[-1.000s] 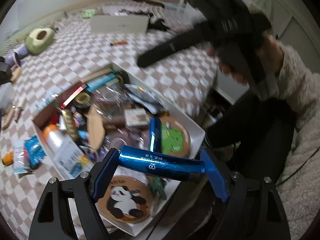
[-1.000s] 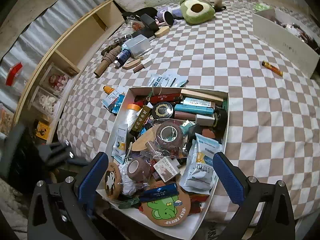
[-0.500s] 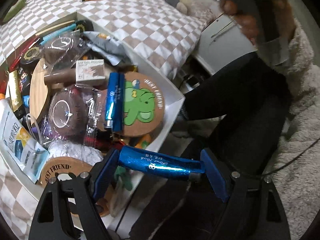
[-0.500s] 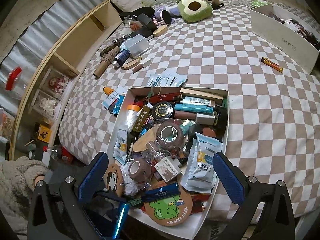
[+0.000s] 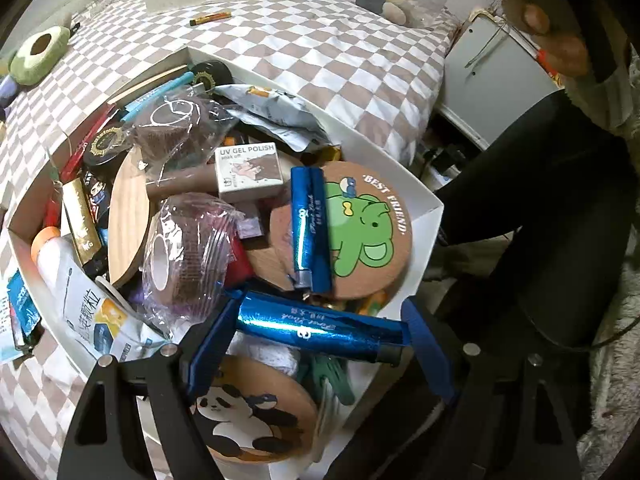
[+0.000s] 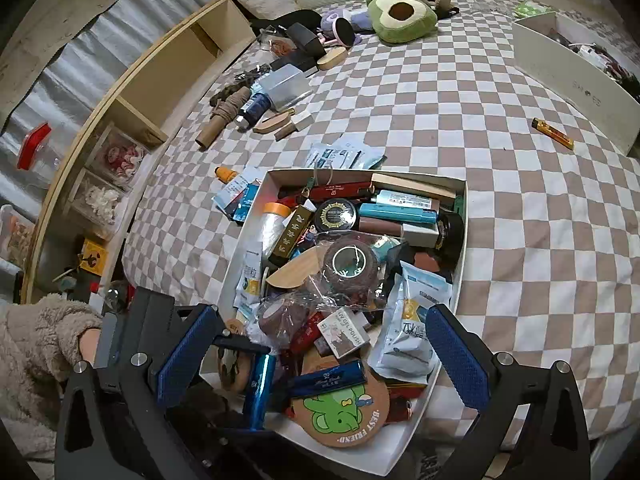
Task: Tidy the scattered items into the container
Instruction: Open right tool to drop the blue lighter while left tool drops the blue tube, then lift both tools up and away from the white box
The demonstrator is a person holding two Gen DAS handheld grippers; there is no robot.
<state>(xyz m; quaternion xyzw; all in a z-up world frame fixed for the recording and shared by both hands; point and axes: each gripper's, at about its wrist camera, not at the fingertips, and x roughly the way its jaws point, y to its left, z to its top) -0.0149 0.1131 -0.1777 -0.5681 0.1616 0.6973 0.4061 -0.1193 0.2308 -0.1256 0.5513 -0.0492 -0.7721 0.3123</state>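
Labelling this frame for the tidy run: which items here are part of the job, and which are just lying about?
In the job:
- left gripper, closed on the blue tube
- white box, the container, already crowded
- yellow stick, loose on the checked cover
- blue sachets beside the box
- right gripper, open

Lying about:
- avocado plush
- wooden shelf

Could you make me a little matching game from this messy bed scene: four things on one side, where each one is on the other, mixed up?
Things:
1. shiny blue tube
2. avocado plush
3. green elephant coaster
4. small orange stick

Places:
A. lying alone on the checked bedspread, outside any box
B. at the far end of the bed
C. clamped between the fingers of the left hand-held gripper
D. inside the white box, at its near end

Pairs: 1-C, 2-B, 3-D, 4-A
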